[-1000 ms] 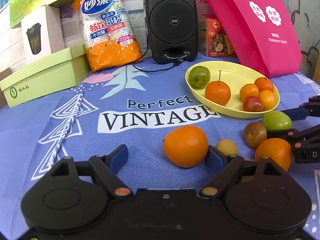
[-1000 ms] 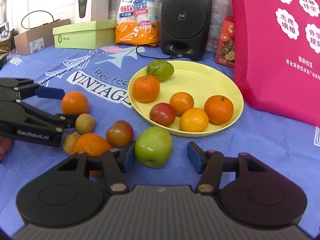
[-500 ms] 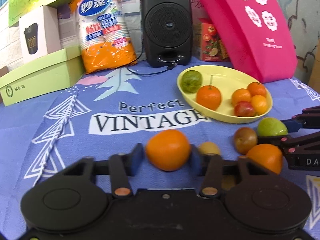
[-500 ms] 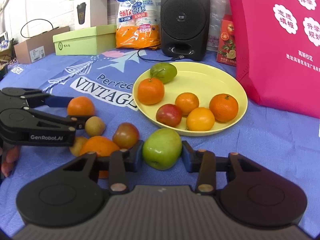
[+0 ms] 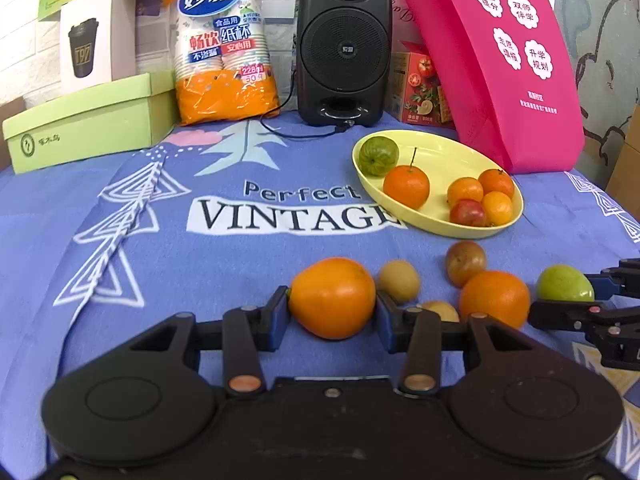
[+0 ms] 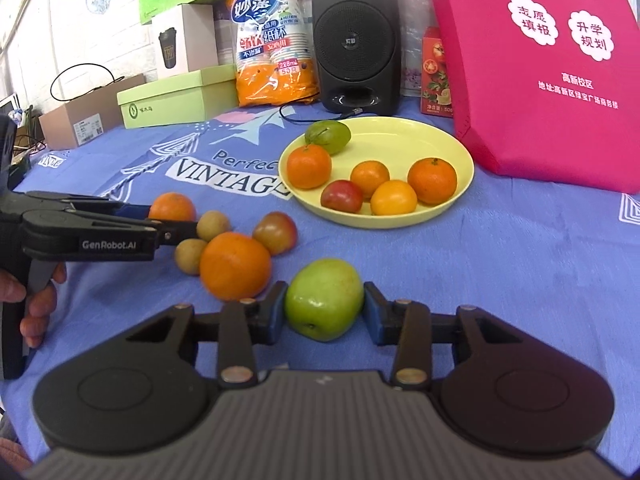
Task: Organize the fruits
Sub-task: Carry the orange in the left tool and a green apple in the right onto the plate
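Orange [image 5: 333,297] pinched between left fingers [image 5: 279,310], green apple [image 6: 324,298] between right fingers [image 6: 273,312]

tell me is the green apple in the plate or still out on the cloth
Out. The green apple sits on the blue cloth short of the yellow plate, with the right gripper jaws shut on its sides.

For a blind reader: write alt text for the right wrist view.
The right gripper is shut on a green apple on a blue tablecloth. To its left, the left gripper grips an orange beside four loose fruits. Behind them, a yellow plate holds six fruits.
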The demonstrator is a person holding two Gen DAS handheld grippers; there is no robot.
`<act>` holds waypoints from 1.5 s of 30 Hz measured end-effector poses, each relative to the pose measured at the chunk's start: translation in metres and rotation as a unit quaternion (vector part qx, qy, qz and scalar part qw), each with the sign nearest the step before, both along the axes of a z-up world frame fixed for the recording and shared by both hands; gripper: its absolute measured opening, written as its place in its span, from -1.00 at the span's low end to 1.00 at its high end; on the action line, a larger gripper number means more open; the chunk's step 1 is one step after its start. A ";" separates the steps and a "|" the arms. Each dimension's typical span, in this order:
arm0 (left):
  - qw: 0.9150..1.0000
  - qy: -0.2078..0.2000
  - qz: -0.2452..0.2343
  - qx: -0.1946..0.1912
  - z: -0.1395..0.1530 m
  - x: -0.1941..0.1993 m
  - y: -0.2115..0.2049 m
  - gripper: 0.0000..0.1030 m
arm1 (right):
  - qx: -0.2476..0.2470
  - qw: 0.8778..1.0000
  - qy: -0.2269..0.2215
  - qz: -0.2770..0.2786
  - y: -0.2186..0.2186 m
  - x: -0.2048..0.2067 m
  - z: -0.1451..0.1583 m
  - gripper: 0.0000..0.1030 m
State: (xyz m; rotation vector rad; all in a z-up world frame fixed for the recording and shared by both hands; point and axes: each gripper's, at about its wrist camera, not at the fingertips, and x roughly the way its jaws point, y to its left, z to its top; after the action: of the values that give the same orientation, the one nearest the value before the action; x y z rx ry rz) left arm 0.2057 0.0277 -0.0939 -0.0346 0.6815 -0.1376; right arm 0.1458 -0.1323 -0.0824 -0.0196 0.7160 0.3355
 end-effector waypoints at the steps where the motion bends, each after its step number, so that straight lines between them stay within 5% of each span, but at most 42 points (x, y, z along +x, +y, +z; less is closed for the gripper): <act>1: 1.000 0.002 0.001 -0.001 0.001 -0.003 0.000 -0.17 | 0.004 1.000 0.000 0.001 -0.001 -0.004 0.001 -0.25; 14: 1.000 0.007 0.006 0.003 0.017 -0.051 -0.017 -0.17 | 0.003 1.000 -0.010 0.009 -0.004 -0.042 0.007 -0.25; 29: 0.999 -0.020 -0.046 -0.018 0.053 -0.094 -0.031 -0.17 | 0.004 0.999 -0.036 0.009 -0.017 -0.070 0.025 -0.25; 45: 0.995 0.003 -0.100 -0.002 0.064 0.045 -0.066 -0.17 | -0.040 0.997 -0.065 0.018 -0.028 0.027 0.046 -0.25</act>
State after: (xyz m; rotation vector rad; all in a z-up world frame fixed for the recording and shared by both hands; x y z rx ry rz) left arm 0.2503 -0.0382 -0.0299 0.0293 0.6892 -0.3318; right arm 0.1727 -0.1602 -0.0360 -0.1298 0.6004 0.3373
